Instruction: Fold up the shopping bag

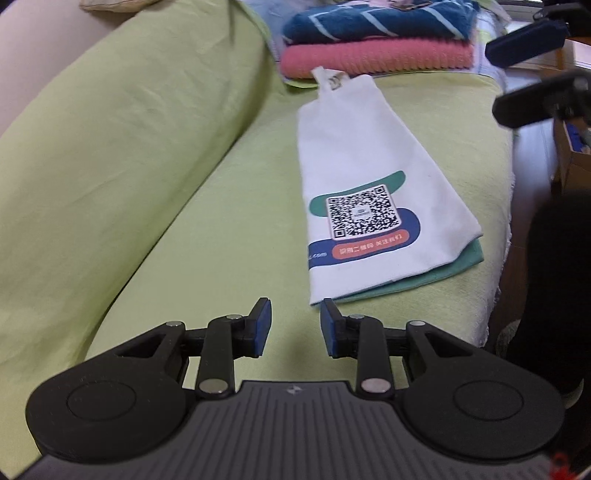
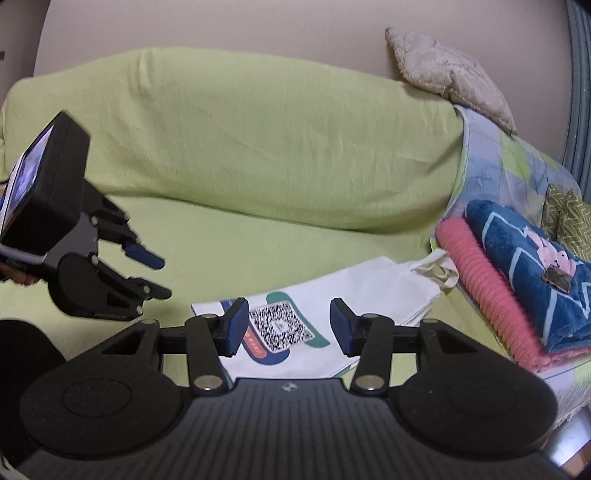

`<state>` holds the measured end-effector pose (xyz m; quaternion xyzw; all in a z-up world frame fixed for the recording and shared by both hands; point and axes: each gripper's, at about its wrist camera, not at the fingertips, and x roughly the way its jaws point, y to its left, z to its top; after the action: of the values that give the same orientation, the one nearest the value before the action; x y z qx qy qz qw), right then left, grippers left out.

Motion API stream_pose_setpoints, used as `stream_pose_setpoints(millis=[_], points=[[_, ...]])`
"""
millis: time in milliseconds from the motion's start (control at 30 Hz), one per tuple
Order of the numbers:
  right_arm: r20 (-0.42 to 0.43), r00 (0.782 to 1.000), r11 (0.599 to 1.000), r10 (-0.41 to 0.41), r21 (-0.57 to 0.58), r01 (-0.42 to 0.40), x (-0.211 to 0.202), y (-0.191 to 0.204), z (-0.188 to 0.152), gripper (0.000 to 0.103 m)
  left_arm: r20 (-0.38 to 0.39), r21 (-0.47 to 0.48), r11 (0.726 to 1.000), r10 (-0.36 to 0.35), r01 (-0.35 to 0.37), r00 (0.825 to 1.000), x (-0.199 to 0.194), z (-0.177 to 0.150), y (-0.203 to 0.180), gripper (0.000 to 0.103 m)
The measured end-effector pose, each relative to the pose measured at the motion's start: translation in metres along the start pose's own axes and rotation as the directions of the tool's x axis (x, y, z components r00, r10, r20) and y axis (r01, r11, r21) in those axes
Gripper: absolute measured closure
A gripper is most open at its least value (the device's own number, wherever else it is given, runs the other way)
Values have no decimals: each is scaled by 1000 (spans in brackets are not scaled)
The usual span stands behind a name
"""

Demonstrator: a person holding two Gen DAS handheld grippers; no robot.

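Observation:
A white shopping bag (image 1: 369, 177) with a QR code print lies flat and folded lengthwise on the green sofa seat (image 1: 229, 229), its handles (image 1: 328, 79) pointing at the towel stack. It also shows in the right wrist view (image 2: 332, 295). My left gripper (image 1: 295, 326) is open and empty, just short of the bag's near corner. My right gripper (image 2: 288, 325) is open and empty, hovering above the bag's printed end. The left gripper also shows in the right wrist view (image 2: 155, 273), and the right gripper's fingers (image 1: 528, 40) show at the far right of the left wrist view.
A folded pink towel (image 1: 376, 59) and a blue patterned towel (image 1: 376, 20) are stacked at the sofa's end beyond the bag. The green backrest (image 2: 240, 140) rises behind the seat. A beige cushion (image 2: 450, 74) lies on top. The seat's front edge (image 1: 498, 221) drops to the floor.

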<state>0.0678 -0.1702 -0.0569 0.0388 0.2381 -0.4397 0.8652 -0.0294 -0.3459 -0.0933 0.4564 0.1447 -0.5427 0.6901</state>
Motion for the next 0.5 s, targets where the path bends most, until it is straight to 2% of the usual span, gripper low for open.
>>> stream_pose_setpoints(millis=[200, 267, 300, 333, 400, 500], points=[[-64, 998, 999, -25, -31, 23, 21, 6, -11, 58, 15, 104, 993, -60, 58, 998, 25, 0, -4, 66], [-79, 997, 999, -27, -44, 24, 26, 7, -18, 58, 52, 218, 974, -73, 60, 996, 27, -10, -12, 66], [-84, 996, 998, -24, -60, 19, 29, 9, -23, 58, 73, 294, 955, -75, 50, 995, 28, -17, -17, 66], [-91, 995, 996, -25, -86, 18, 32, 12, -30, 58, 92, 385, 922, -72, 31, 993, 29, -26, -24, 66], [-113, 993, 988, -32, -157, 14, 41, 21, -45, 58, 125, 560, 828, -66, -15, 990, 31, -45, -39, 65], [-116, 992, 950, -44, -313, 5, 56, 40, -71, 58, 160, 710, 700, -58, -74, 985, 37, -64, -52, 62]])
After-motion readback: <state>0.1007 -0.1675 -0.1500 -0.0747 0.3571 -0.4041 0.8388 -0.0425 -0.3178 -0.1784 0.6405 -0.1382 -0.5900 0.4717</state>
